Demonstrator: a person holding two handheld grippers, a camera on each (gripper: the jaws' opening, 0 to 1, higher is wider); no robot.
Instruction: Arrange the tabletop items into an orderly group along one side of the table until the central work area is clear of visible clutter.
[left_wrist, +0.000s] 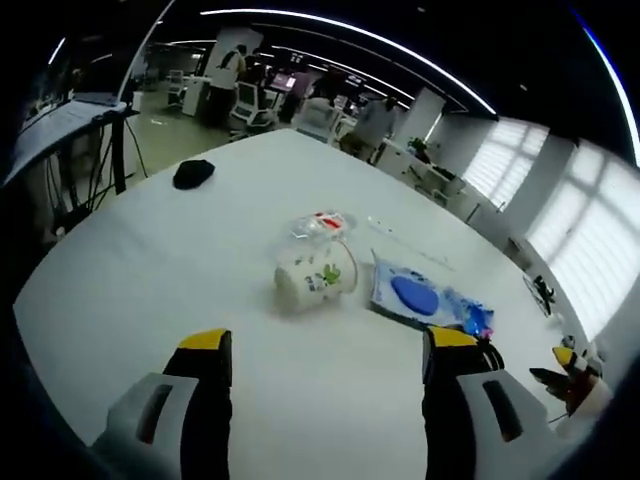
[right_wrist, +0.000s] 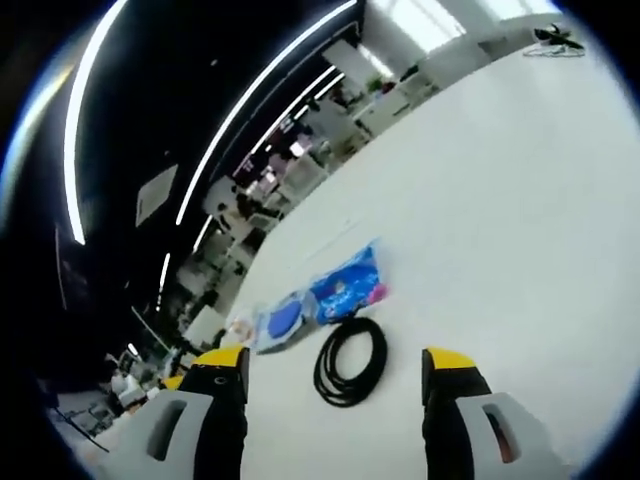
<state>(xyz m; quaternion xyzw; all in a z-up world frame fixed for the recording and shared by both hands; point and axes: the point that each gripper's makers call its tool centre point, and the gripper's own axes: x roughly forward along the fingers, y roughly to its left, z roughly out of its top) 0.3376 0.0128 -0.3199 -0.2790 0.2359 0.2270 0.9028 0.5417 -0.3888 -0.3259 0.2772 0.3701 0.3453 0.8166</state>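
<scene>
Looking along my left gripper (left_wrist: 327, 365), jaws wide apart and empty, I see the mug (left_wrist: 315, 275) on its side at centre frame, just left of the blue wipes pack (left_wrist: 425, 298). It looks hard and slippery, so I'd grip its rim. My right gripper (right_wrist: 335, 380), equally spread and empty, frames the floppy black cable coil (right_wrist: 350, 360)

White desk (left_wrist: 150, 290); cream mug (left_wrist: 315, 275) with small green print, lying by a clear packet (left_wrist: 322, 224) with red-and-white label. Blue wet-wipes pack (left_wrist: 425, 298) with a darker blue oval lid, pink-purple at one end; black cable coil (right_wrist: 350, 361) beside it in the right gripper view; black lump (left_wrist: 194, 173) far out on the desk. Black fingers (left_wrist: 205, 385) with yellow tips, grey bodies, both grippers.
</scene>
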